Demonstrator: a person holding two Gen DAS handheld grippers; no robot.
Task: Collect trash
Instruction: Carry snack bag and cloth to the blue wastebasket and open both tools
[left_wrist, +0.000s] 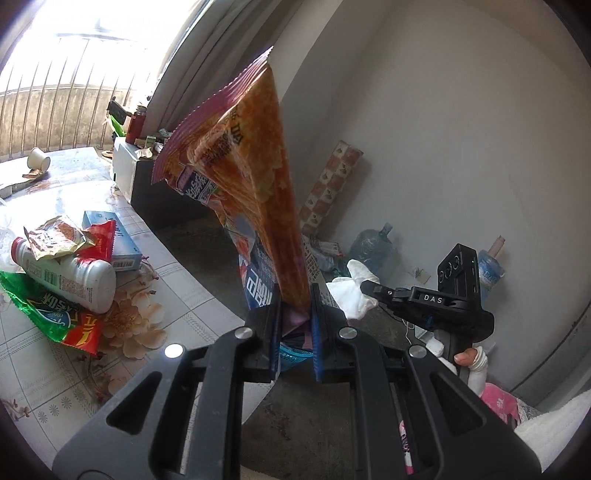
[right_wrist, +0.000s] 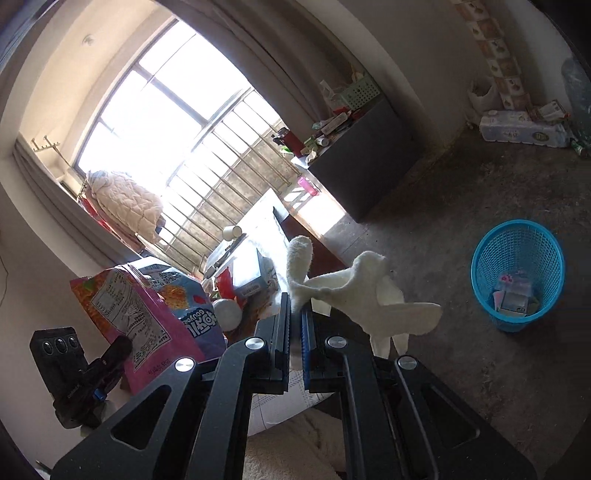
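Observation:
My left gripper (left_wrist: 293, 314) is shut on the bottom of an orange and purple snack bag (left_wrist: 240, 155), with a blue snack bag (left_wrist: 258, 288) pinched beside it; both stand up over the floor past the table's edge. My right gripper (right_wrist: 295, 314) is shut on a crumpled white tissue (right_wrist: 358, 291), held in the air. A blue mesh trash basket (right_wrist: 517, 273) stands on the floor to the right with some wrappers inside. The right wrist view also shows the left gripper (right_wrist: 122, 343) and its snack bags (right_wrist: 144, 317) at the lower left. The tissue (left_wrist: 351, 291) and the right gripper (left_wrist: 369, 286) appear at right in the left wrist view.
On the tiled table (left_wrist: 177, 273) lie a white bottle (left_wrist: 70, 277), a green and red wrapper (left_wrist: 55, 314), a crumpled wrapper (left_wrist: 59, 236), a blue box (left_wrist: 110, 240) and a paper cup (left_wrist: 38, 158). A dark cabinet (right_wrist: 365, 155), water jugs (left_wrist: 373, 247) and a tissue pack (right_wrist: 521, 133) stand by the wall.

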